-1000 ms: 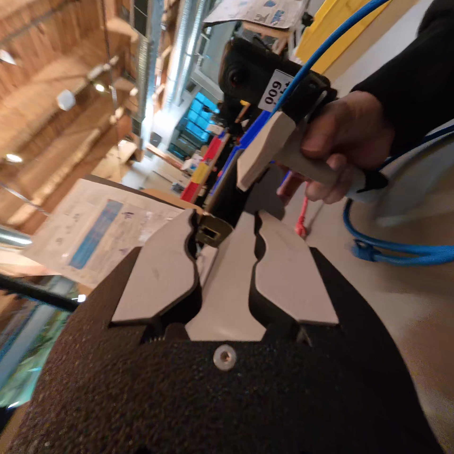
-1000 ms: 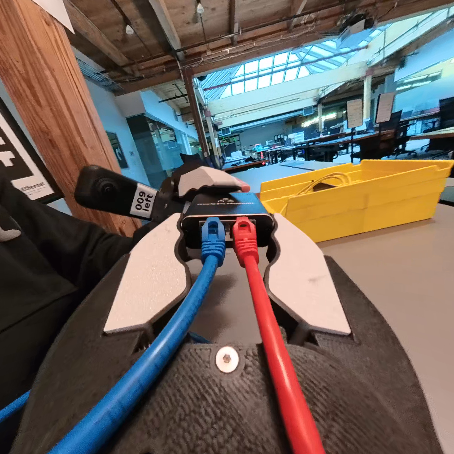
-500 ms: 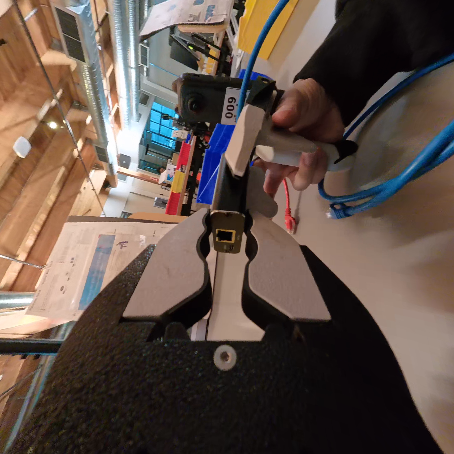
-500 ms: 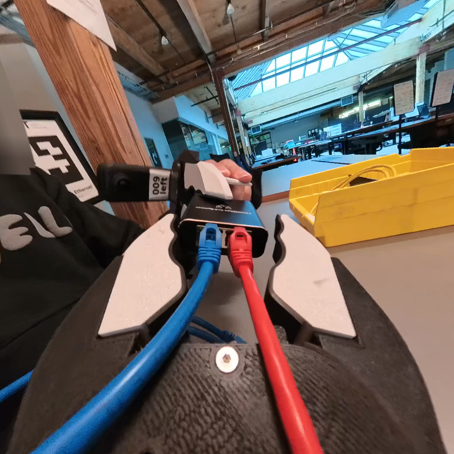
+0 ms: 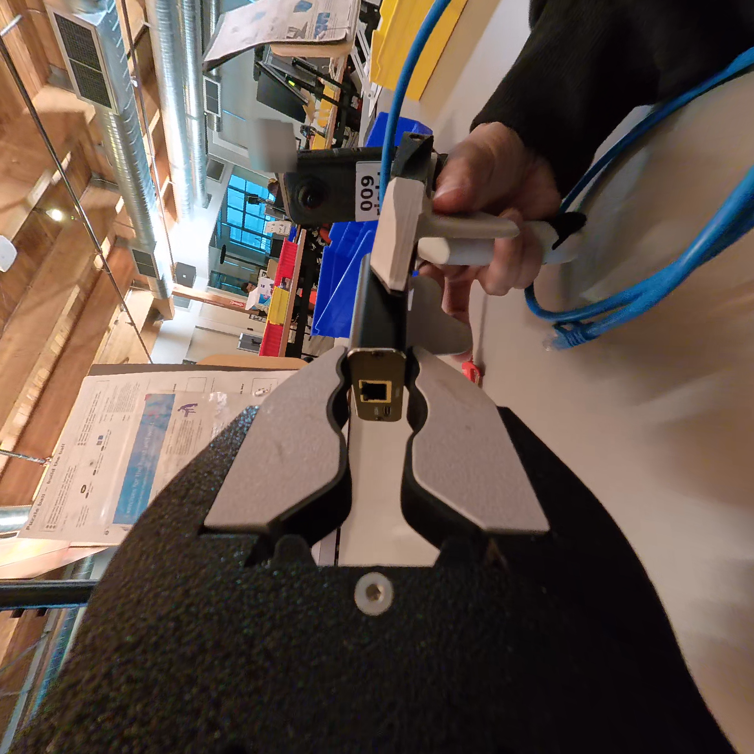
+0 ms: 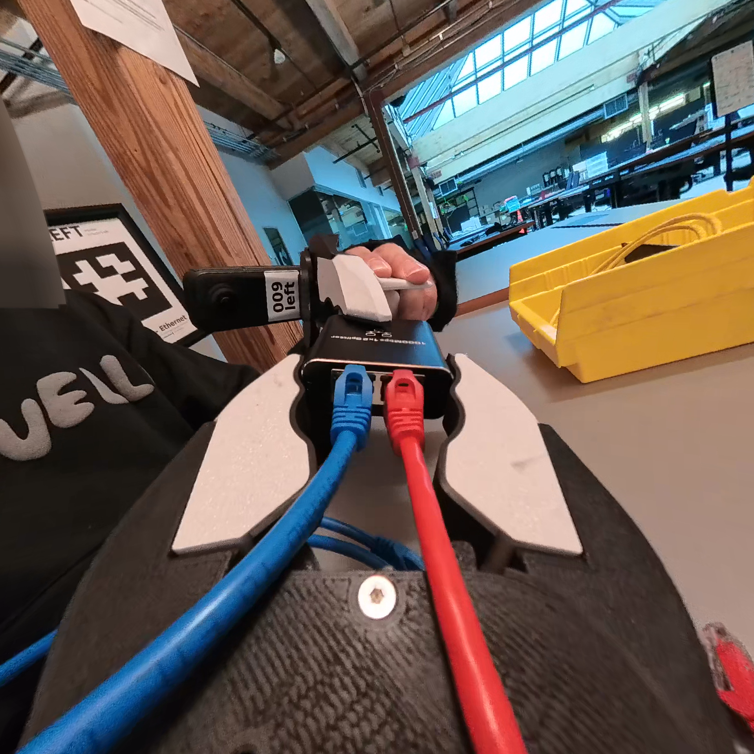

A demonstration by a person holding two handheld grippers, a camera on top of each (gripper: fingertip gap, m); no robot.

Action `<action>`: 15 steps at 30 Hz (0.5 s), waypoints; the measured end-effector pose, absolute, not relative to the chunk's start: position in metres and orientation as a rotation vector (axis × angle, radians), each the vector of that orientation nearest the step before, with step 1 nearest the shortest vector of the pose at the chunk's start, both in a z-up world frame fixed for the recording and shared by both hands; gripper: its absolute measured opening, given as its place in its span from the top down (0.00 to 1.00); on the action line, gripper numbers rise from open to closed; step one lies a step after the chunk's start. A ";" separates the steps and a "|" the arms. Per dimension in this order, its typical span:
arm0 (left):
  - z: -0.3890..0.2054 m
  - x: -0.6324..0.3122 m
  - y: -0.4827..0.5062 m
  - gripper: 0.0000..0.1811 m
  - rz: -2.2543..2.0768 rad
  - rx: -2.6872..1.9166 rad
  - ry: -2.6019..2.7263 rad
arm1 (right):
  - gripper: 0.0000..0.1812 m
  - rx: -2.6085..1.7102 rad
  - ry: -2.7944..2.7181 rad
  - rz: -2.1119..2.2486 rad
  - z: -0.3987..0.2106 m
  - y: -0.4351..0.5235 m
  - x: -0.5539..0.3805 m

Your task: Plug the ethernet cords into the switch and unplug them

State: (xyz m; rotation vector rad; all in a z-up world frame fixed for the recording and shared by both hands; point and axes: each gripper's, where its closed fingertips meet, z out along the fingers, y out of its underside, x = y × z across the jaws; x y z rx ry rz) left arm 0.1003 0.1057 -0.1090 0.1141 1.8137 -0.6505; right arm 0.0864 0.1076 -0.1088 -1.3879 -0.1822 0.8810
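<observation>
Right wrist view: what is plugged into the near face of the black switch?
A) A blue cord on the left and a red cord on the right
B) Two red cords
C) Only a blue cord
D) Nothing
A: the blue cord and the red cord both sit in ports of the switch, blue on the left, red on the right.

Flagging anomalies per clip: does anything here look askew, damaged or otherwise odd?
Nothing looks damaged. The switch is held off the table between both grippers, blue cord and red cord seated straight in adjacent ports. The port on its opposite end is empty. Loose cable ends lie on the table.
</observation>
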 end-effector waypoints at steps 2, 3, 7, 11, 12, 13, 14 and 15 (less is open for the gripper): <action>-0.110 0.101 0.109 0.87 -0.631 0.111 1.811 | 0.65 -1.394 -0.160 0.895 -0.110 0.110 0.086; -0.110 0.101 0.111 0.87 -0.623 0.106 1.811 | 0.65 -1.393 -0.146 0.900 -0.110 0.112 0.087; -0.108 0.106 0.115 0.86 -0.688 0.020 1.775 | 0.65 -1.394 -0.123 0.861 -0.109 0.116 0.091; -0.099 0.105 0.116 0.80 -0.920 -0.159 1.772 | 0.65 -1.345 -0.111 0.724 -0.103 0.114 0.105; -0.092 0.103 0.121 0.78 -0.976 -0.205 1.751 | 0.65 -1.331 -0.097 0.687 -0.102 0.112 0.112; -0.083 0.102 0.128 0.78 -1.032 -0.267 1.719 | 0.65 -1.319 -0.076 0.649 -0.101 0.110 0.121; -0.072 0.101 0.139 0.78 -1.087 -0.351 1.675 | 0.65 -1.314 -0.058 0.599 -0.101 0.108 0.130; -0.061 0.102 0.156 0.80 -1.127 -0.470 1.614 | 0.65 -1.319 -0.041 0.539 -0.103 0.107 0.139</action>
